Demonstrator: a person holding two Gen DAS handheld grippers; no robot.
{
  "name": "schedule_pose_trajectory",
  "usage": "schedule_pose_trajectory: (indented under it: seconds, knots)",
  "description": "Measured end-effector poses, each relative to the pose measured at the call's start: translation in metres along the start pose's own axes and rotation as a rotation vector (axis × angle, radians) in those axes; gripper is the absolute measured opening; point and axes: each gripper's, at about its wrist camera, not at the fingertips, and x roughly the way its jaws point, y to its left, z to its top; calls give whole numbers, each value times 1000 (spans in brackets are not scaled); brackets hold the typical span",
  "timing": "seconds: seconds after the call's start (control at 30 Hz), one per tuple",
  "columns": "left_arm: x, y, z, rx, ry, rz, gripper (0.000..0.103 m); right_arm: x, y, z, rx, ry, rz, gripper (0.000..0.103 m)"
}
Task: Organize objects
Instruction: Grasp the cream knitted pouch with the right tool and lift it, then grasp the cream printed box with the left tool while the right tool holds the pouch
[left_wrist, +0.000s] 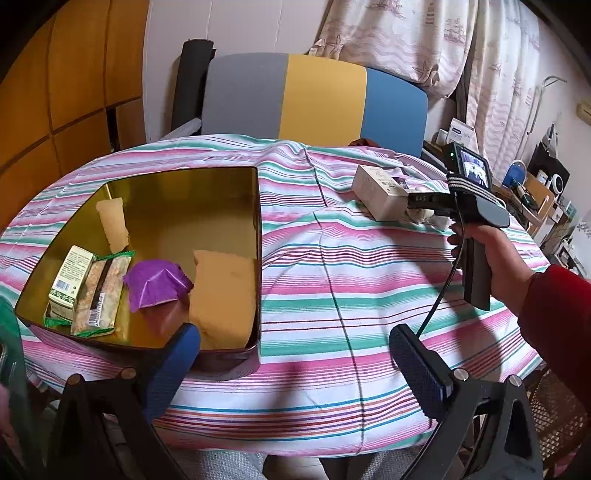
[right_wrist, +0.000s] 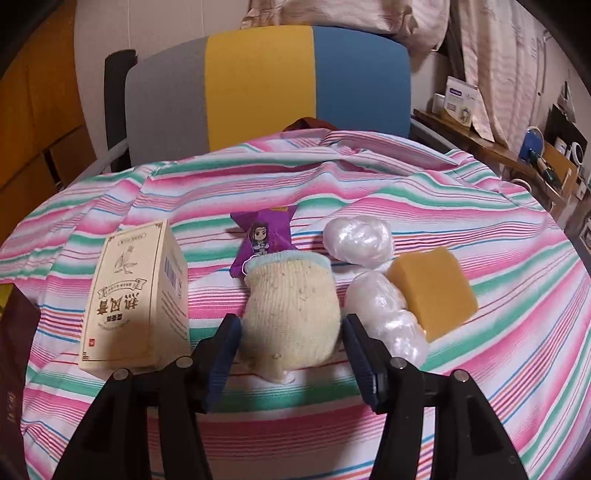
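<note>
Two tools: right tool (right_wrist: 290, 354) straddling cream sock (right_wrist: 291, 314), left tool (left_wrist: 291, 362) open

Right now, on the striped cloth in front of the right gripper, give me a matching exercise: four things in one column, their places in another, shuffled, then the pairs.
Things:
1. knitted sock
2. cream carton
3. purple snack packet
4. yellow sponge

Places:
A. far right
B. between the right gripper fingers
C. left of the sock
D. behind the sock

Pairs: 1-B, 2-C, 3-D, 4-A
</note>
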Motion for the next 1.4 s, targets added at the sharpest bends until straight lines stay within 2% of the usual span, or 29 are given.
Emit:
schedule_pose_trajectory:
  seconds: [0.13, 0.3, 0.43, 0.5, 0.6, 0.73, 0.9, 1.1, 1.23, 1.4]
  knots:
    - [-2, -2, 2, 6, -9, 0, 103, -1, -4, -2, 16, -20, 31, 56]
    - [4, -5, 9, 8, -7, -8, 103, -17, 4, -14, 9, -23, 133, 55]
    - [14, -11, 21, -5, 3, -25, 103, -39, 19, -36, -37, -52, 209, 55]
    - [18, -14, 26, -5, 0, -29, 103, -47, 20, -42, -40, -80, 200, 55]
    - [26, -23, 39, 11, -10, -27, 103, -60, 14, -48, 5, -141, 133, 55]
    - [43, -35, 60, 30, -13, -15, 103, -56, -1, -50, 95, -141, 72, 55]
    - [77, -49, 88, 34, 7, -21, 103, -50, -14, -53, 153, -122, 62, 55]
    - [132, -64, 120, 24, 76, -13, 103, -48, -23, -59, 198, -109, 49, 55]
    - [156, -79, 136, 23, 78, -45, 103, -50, -22, -60, 197, -114, 45, 55]
    - [182, -101, 147, 95, 64, -76, 103, -50, -19, -61, 185, -123, 31, 55]
